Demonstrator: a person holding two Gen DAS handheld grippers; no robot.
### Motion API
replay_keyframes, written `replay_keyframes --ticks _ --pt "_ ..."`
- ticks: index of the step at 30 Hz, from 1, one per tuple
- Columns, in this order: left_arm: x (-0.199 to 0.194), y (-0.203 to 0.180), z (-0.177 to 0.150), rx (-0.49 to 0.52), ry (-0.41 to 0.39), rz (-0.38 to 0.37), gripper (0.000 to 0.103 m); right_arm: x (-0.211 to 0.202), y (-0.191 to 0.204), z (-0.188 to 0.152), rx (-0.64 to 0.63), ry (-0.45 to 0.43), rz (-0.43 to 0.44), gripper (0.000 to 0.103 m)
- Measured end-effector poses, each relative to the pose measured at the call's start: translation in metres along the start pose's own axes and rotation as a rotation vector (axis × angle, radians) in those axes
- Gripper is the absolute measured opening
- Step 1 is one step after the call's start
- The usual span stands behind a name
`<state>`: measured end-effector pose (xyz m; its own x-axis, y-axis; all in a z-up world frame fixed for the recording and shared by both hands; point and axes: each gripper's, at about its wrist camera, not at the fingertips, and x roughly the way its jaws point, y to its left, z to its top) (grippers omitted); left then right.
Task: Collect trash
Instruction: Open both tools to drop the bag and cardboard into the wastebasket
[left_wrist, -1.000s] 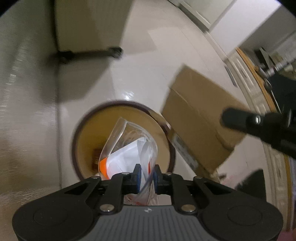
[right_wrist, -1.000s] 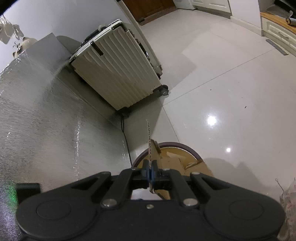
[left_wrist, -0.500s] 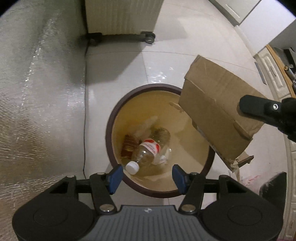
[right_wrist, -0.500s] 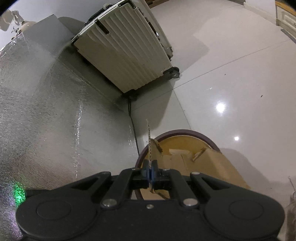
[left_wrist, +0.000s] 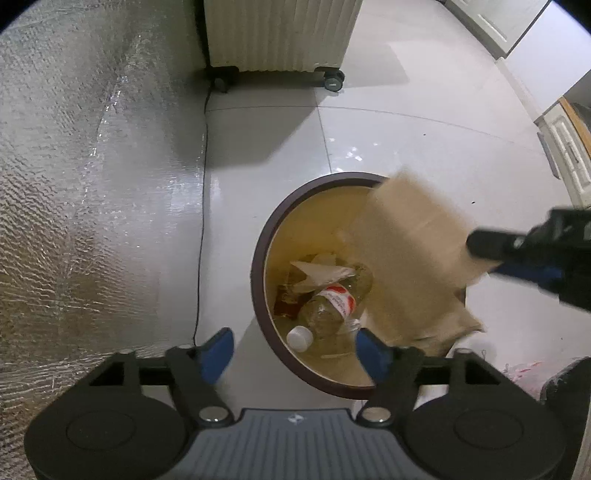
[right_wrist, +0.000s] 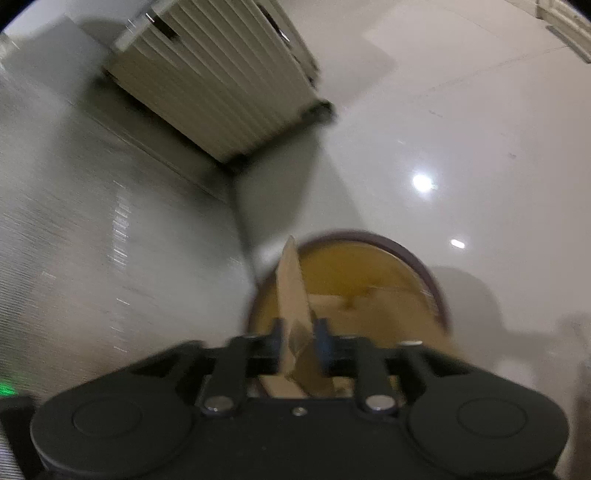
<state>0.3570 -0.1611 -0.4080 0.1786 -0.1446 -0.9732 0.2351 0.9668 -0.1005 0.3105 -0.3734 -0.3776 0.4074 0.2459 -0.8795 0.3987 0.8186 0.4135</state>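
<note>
A round bin (left_wrist: 264, 258) with a dark rim and yellow inside stands on the tiled floor. In it lie a clear plastic bottle (left_wrist: 328, 306) with a red label, a plastic bag (left_wrist: 317, 275) and other scraps. My left gripper (left_wrist: 295, 350) is open and empty above the bin's near rim. A flattened cardboard box (left_wrist: 413, 258), blurred, hangs over the bin's right side. In the right wrist view the cardboard (right_wrist: 291, 295) stands edge-on between the fingers of my right gripper (right_wrist: 299, 343), whose jaws have parted a little around it; the bin (right_wrist: 424, 273) lies just beyond.
A cream ribbed suitcase (left_wrist: 277, 33) on wheels stands beyond the bin, also in the right wrist view (right_wrist: 221, 81). A silver foil mat (left_wrist: 92, 184) covers the floor on the left. A thin black cable (left_wrist: 202, 221) runs along its edge. White cabinets (left_wrist: 565, 147) stand at the right.
My left gripper let the plastic bag fall into the bin, opened wide and drew back. My right gripper moved the cardboard over the bin, and its jaws have loosened around it.
</note>
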Motion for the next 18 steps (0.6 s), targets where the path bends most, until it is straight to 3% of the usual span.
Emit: replay_keyframes --ticks 6,13,18 --pt "0.003 0.0013 -0.0004 -0.009 0.004 0.01 0.08 0.0071 -0.0042 -0.004 -0.059 0.051 -0.133 0.036" --pt "0.0011 0.0016 -0.0022 -0.011 -0.001 0.02 0.081 0.0077 -0.0008 -0.0077 -0.095 0.084 -0.151 0.036" --pt "-0.0016 0.0044 -0.0041 -0.025 -0.004 0.031 0.088 0.0019 -0.0024 -0.0085 -0.115 0.086 -0.163 0.036"
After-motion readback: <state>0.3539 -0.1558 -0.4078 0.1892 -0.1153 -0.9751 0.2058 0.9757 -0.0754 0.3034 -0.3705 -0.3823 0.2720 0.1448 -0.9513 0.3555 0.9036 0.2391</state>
